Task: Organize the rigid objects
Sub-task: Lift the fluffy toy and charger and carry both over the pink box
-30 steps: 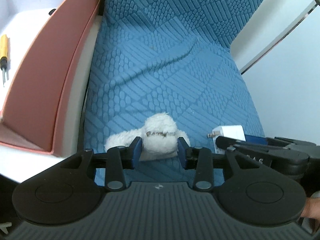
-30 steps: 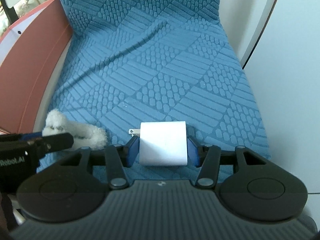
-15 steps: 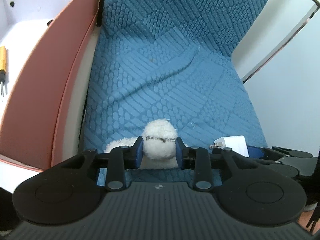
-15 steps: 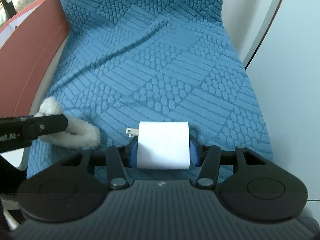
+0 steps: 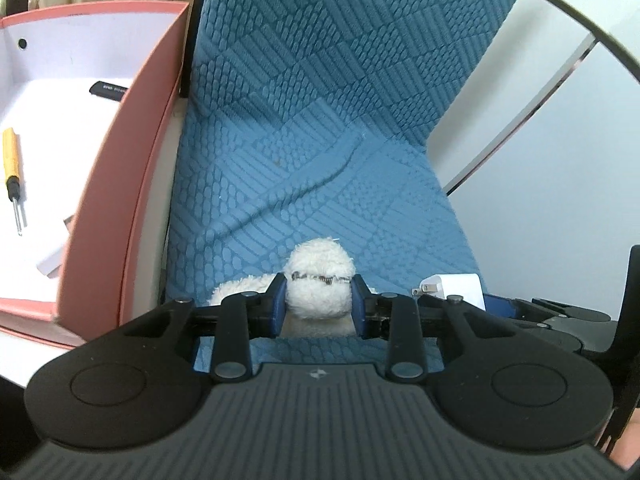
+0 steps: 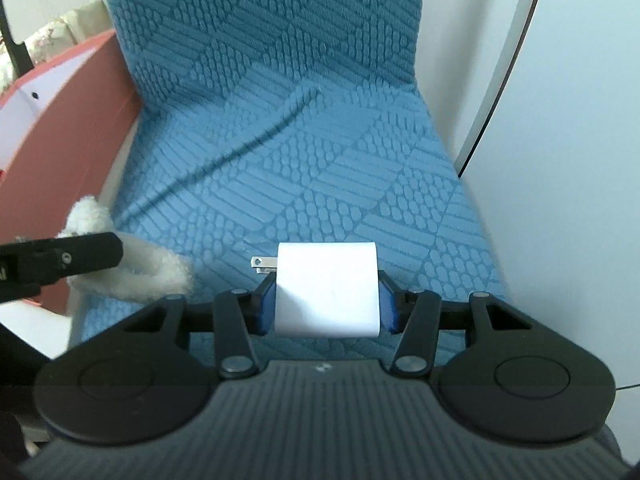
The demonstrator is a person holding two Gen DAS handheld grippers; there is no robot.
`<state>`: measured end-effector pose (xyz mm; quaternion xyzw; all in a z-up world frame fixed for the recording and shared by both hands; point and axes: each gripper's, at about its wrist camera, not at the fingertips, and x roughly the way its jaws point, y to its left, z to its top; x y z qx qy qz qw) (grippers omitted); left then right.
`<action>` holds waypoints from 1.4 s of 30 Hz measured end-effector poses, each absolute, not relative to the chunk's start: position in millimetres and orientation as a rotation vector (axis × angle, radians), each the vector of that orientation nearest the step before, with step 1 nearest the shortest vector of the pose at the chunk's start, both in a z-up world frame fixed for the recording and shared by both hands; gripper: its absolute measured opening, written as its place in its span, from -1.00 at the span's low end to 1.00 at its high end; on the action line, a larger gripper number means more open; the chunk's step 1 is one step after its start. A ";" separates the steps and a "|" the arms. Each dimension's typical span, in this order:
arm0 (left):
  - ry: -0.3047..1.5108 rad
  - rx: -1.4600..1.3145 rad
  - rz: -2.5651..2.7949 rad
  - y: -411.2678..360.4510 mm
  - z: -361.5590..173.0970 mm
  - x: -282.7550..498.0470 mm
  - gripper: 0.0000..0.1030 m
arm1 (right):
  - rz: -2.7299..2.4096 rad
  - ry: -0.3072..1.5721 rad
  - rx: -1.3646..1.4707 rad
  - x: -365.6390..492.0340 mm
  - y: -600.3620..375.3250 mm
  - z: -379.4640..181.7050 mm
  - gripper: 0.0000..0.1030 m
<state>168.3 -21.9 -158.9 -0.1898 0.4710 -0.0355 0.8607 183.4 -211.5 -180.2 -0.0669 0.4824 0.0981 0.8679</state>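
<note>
White fluffy toy [image 5: 318, 284], perhaps a lamb, fills our left hand-held gripper [image 5: 319, 304]; our right hand-held gripper [image 6: 327, 300] clamps a white wall charger [image 6: 327, 290].

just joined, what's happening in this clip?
A person is tidying items off a blue cushioned seat with a handheld gripper in each hand. The left gripper is shut on a white fluffy toy; the right gripper is shut on a white plug adapter, prongs pointing left. Both sit at the seat's front edge. To the left stands a pink box, already holding a yellow-handled screwdriver and a small black item.
</note>
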 end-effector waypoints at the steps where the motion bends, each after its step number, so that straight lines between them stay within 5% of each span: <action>1: 0.985 -0.398 -0.079 -21.1 -154.9 166.1 -0.28 | 0.206 1.002 -0.137 181.1 -210.8 -175.3 0.03; 42: 0.725 -0.410 0.044 85.7 -47.7 36.6 -0.28 | 0.481 0.796 -0.137 80.0 -103.9 -55.9 0.03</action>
